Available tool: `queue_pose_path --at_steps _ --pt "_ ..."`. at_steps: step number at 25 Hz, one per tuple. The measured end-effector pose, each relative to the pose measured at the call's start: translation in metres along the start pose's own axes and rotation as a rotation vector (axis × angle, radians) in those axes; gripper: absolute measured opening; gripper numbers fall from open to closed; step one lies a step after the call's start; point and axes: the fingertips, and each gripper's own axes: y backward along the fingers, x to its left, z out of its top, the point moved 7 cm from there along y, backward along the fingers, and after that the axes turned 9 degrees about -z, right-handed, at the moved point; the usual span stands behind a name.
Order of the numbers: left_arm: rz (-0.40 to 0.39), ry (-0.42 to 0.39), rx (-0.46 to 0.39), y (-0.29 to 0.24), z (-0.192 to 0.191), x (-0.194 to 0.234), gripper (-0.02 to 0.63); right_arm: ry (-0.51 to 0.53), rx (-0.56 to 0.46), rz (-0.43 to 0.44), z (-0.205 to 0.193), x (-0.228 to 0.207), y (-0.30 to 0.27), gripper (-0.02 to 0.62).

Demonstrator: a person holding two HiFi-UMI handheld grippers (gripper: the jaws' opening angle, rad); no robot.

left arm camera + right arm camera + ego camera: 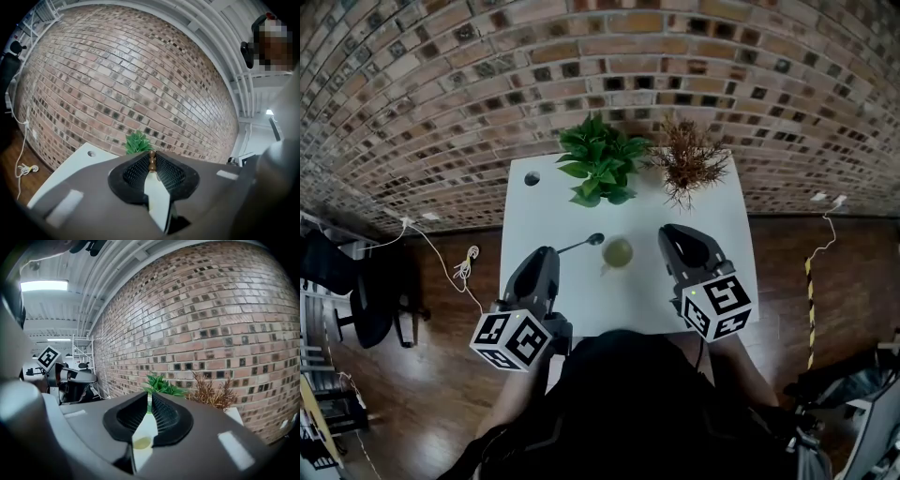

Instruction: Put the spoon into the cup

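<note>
The slim brown-handled spoon (581, 245) is clamped in the left gripper's (151, 161) jaws, beside but not inside the yellow-green cup (618, 252). The right gripper's (149, 406) jaws are nearly closed and empty.

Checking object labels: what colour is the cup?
The cup is pale yellow-green; head view shows it best.

The grey plastic left gripper (551, 253), with a marker cube at its rear, reaches forward, its 2 jaws pinched on the brown beaded handle of a silver spoon (594, 240). The matching right gripper (667, 231) lies alongside, well apart, its jaws closed to a slit and holding nothing.
</note>
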Motion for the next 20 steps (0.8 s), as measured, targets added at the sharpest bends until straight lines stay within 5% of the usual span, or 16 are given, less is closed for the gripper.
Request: queue_pose_path --at_steps 20 --pt "0.022 0.016 0.162 -0.039 -0.053 0.032 0.038 0.053 0.163 -0.002 -0.077 0.0 -0.04 0.035"
